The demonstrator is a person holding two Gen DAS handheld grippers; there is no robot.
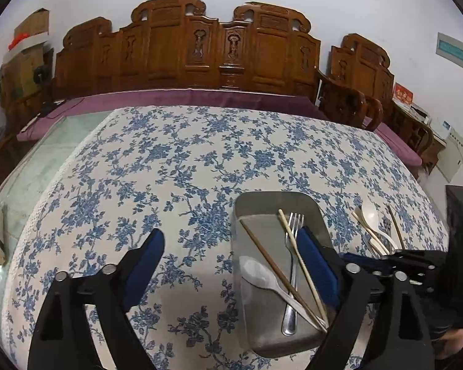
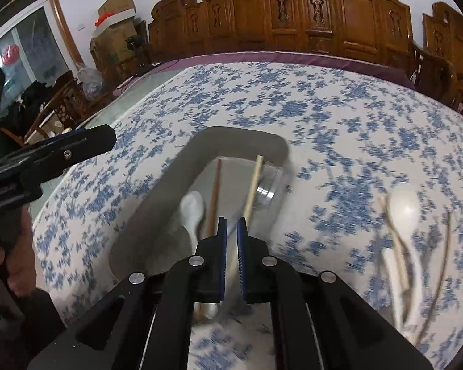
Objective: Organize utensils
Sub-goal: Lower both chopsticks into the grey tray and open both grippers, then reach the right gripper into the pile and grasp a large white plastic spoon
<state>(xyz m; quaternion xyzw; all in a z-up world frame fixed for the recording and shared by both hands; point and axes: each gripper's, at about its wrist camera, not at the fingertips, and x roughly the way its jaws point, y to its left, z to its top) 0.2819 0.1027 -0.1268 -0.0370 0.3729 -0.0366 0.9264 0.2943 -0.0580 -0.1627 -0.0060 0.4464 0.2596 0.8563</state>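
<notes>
A grey metal tray lies on the floral tablecloth. In it are a metal fork, a white plastic spoon, a brown chopstick and a pale chopstick. My left gripper is open, its right finger over the tray's right side. My right gripper hangs over the tray's near end with its jaws almost closed and a narrow gap; nothing visibly held. Right of the tray lie a cream spoon, pale chopsticks and a brown chopstick.
The blue floral tablecloth covers a glass table. A carved wooden bench with a purple cushion stands behind. Wooden armchairs stand at the right, cardboard boxes at the left.
</notes>
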